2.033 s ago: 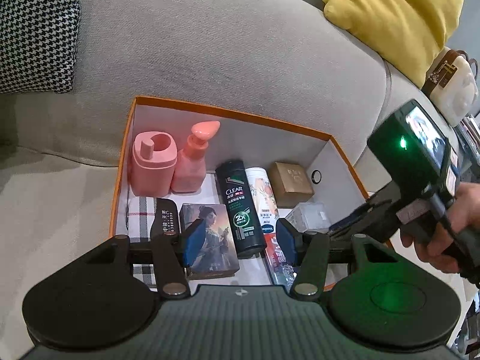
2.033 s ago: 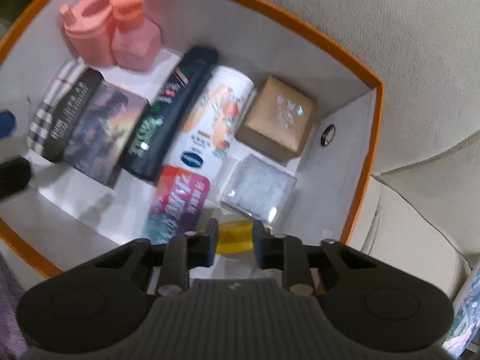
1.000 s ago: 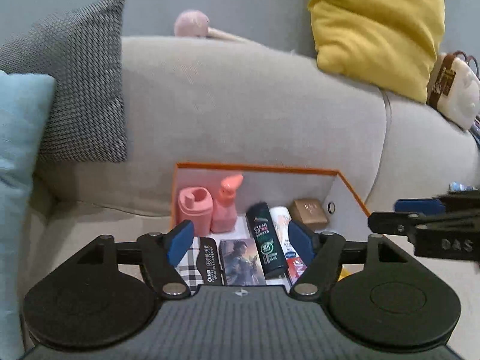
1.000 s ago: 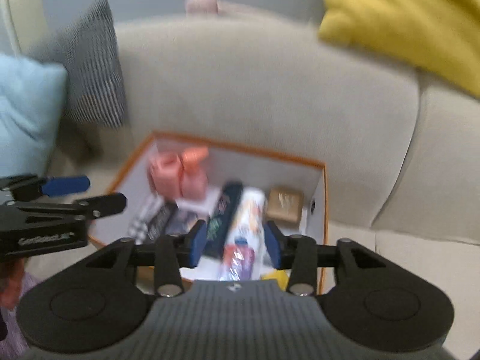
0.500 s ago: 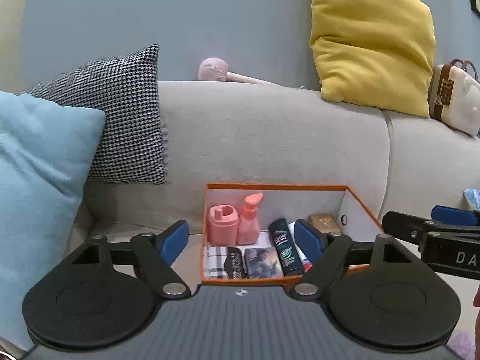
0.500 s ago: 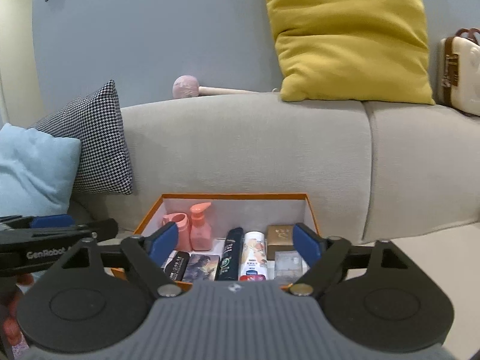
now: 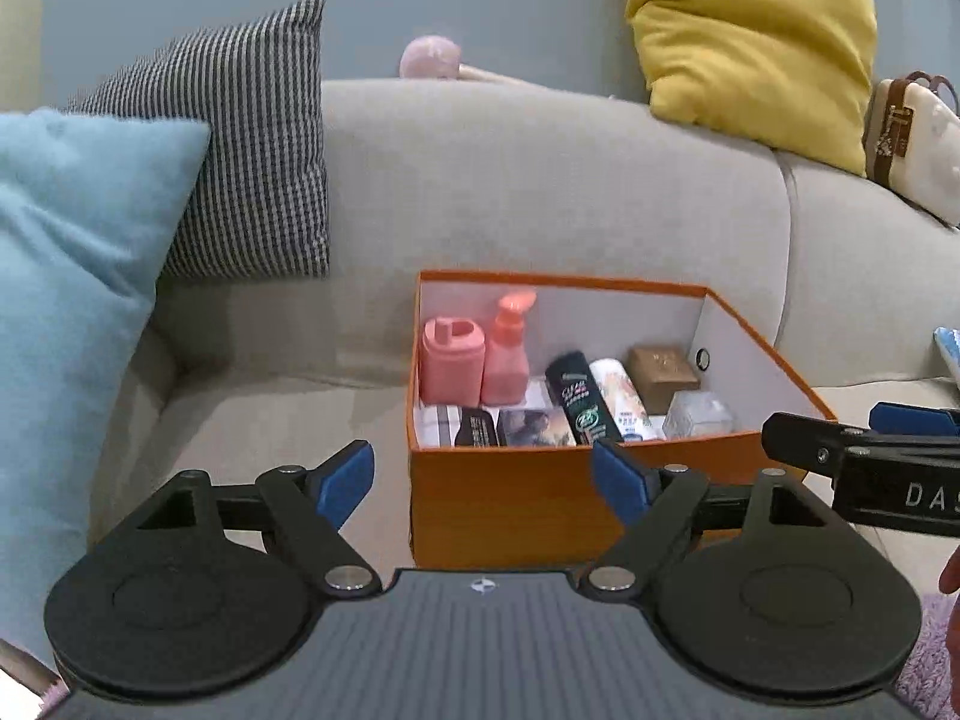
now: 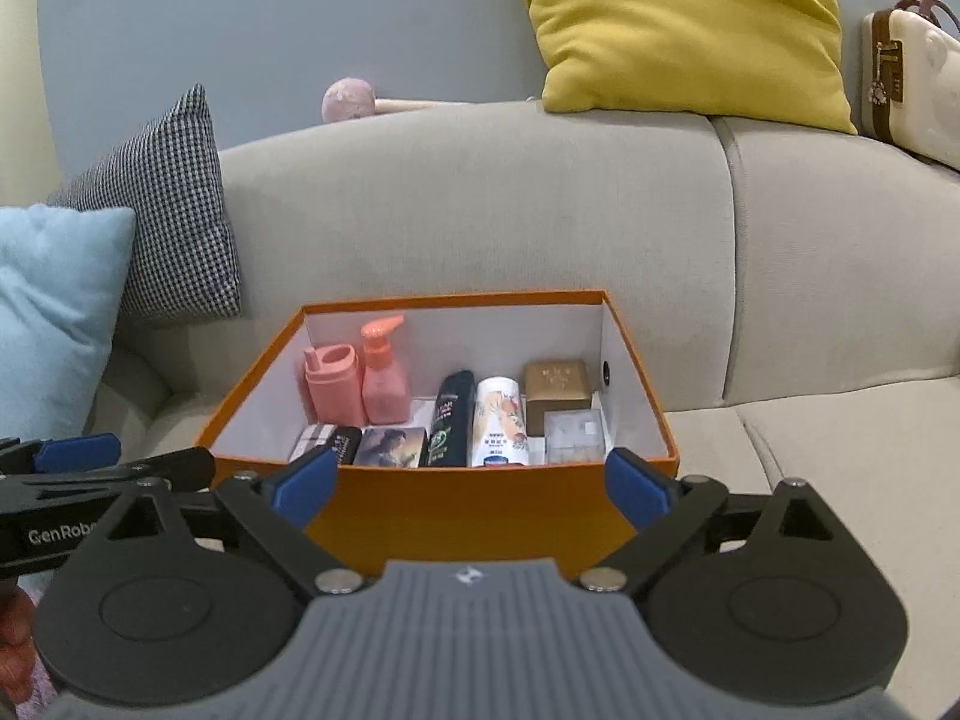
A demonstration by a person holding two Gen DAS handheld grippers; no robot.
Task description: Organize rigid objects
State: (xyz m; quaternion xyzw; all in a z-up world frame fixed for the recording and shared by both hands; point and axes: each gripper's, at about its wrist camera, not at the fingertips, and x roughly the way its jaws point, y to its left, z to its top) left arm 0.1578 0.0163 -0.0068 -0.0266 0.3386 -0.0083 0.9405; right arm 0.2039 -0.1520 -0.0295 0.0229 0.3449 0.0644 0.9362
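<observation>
An orange box with white inner walls sits on the grey sofa seat. Inside stand a pink cup and a pink pump bottle. Beside them lie a dark shampoo bottle, a white bottle, a brown box, a clear box and flat packs. My left gripper is open and empty, in front of the box. My right gripper is open and empty, also before the box.
A light blue cushion and a houndstooth cushion lie left of the box. A yellow cushion and a cream case rest on the sofa back. A pink-headed mallet lies on the backrest.
Both grippers have pulled back out of the box and risen to face the sofa. The right gripper's jaws have opened wide, and a yellow item at the box's front is hidden now.
</observation>
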